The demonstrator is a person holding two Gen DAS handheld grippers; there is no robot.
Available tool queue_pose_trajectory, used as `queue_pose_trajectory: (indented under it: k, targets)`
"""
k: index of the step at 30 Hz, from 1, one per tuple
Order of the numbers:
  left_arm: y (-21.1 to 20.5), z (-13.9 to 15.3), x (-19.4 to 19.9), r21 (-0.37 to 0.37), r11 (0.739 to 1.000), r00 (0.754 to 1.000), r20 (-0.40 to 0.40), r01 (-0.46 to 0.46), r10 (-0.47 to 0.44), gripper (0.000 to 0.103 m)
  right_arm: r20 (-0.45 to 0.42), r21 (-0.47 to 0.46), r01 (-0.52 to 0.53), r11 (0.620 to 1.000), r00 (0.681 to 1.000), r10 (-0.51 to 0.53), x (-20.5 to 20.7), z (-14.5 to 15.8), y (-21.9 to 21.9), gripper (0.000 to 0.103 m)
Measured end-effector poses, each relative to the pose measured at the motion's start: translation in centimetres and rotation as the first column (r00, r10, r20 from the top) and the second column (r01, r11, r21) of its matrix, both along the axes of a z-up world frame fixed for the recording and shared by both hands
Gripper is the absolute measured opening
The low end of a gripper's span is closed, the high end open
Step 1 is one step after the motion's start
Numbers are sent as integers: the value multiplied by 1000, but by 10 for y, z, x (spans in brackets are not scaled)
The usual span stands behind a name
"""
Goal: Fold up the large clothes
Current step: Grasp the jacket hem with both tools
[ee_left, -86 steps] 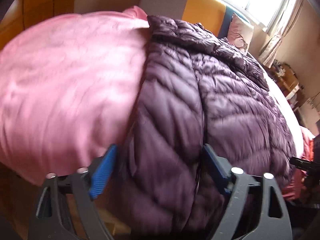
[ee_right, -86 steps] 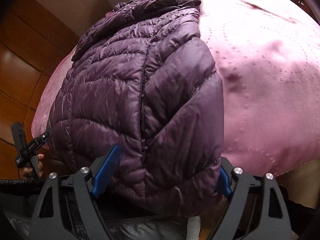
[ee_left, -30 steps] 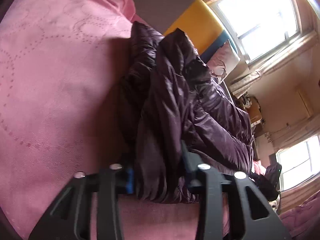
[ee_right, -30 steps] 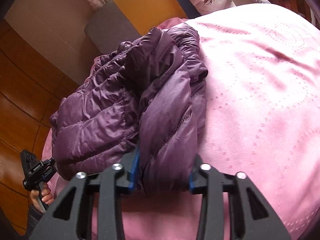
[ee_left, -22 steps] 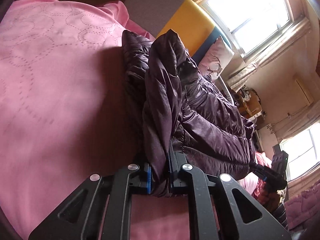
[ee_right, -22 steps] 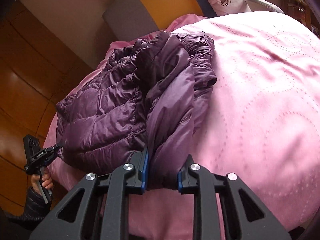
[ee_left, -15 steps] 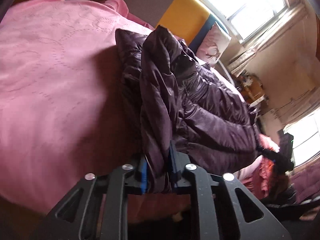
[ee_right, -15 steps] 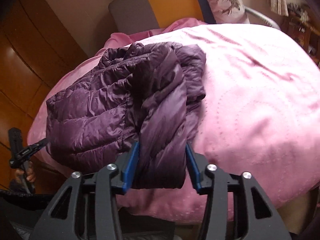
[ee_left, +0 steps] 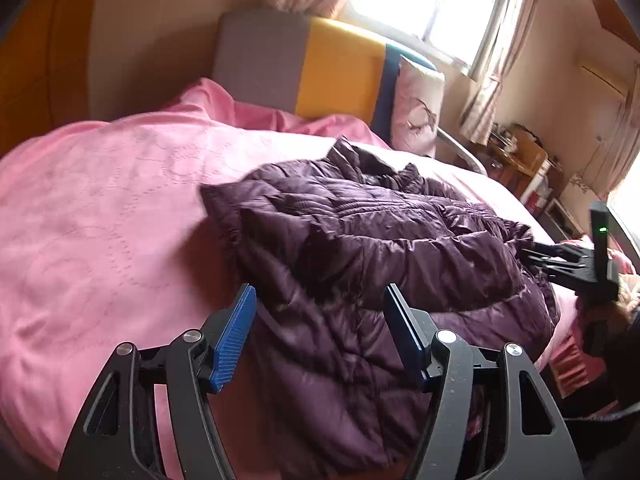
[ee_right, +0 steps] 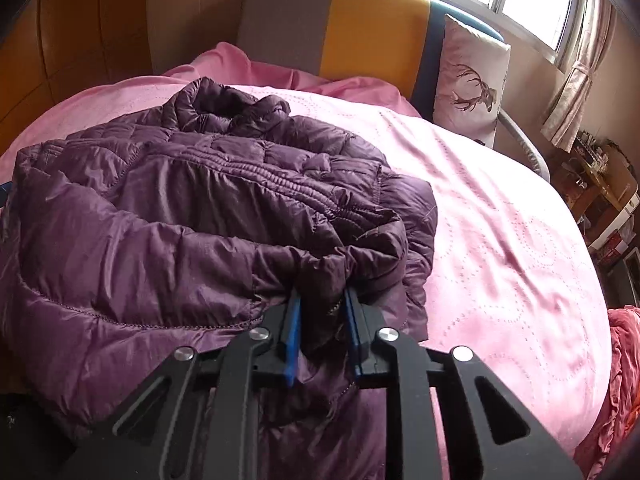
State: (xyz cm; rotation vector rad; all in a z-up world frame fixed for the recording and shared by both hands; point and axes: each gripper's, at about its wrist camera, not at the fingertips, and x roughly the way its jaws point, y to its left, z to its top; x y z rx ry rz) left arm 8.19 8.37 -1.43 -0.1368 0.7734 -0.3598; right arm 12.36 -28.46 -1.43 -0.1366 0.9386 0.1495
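A dark purple quilted down jacket (ee_left: pixel 380 248) lies bunched on a pink bedspread (ee_left: pixel 100 220), its hem doubled back over the body. My left gripper (ee_left: pixel 320 312) is open, its blue pads either side of the jacket's near edge without pinching it. In the right wrist view the jacket (ee_right: pixel 180 208) fills the left half, collar at the far end. My right gripper (ee_right: pixel 322 316) is shut on a gathered fold of the jacket's right edge. The right gripper also shows in the left wrist view (ee_left: pixel 568 268), at the jacket's far side.
A grey, yellow and blue headboard (ee_right: pixel 340 28) stands at the bed's far end, with a deer-print pillow (ee_right: pixel 468 80) beside it. Wooden panelling (ee_right: pixel 72 40) is on the left. A cluttered side table (ee_right: pixel 600 184) and windows with curtains are at the right.
The left gripper has let go of the jacket fold and opened wide. The lifted hem has been laid over the body. The right gripper stays clamped on its fold. Both views have pulled back.
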Motion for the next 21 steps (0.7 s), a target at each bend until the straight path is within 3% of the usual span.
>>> queue_pose_trajectory:
  k: [3, 5, 7, 9, 12, 15, 21]
  targets:
    - [-10, -11, 21, -4, 1000, 999, -40, 15, -15, 65, 5, -10, -2, 1000, 1000, 2, -2, -5, 1, 10]
    - [-10, -17, 24, -9, 999, 997, -63, 34, -34, 59, 12, -17, -2, 1000, 1000, 2, -7, -7, -2, 8]
    - [-13, -23, 26, 17, 999, 997, -70, 42, -41, 36, 21, -20, -1, 1000, 1000, 2, -14, -4, -5, 7]
    - [-13, -24, 23, 44, 998, 997, -62, 51, -48, 19, 36, -17, 1, 1000, 999, 0, -23, 3, -8, 7]
    - [-15, -21, 16, 80, 996, 999, -25, 49, -47, 2, 69, -10, 18, 1000, 997, -18, -30, 14, -11, 6]
    - [-14, -9, 8, 71, 997, 999, 23, 24, -25, 0, 126, 18, 31, 999, 991, -33, -42, 39, -18, 6]
    - [1, 49, -25, -14, 1000, 985, 173, 0, 2, 0, 248, 71, 20, 997, 968, -37, -53, 98, -27, 6]
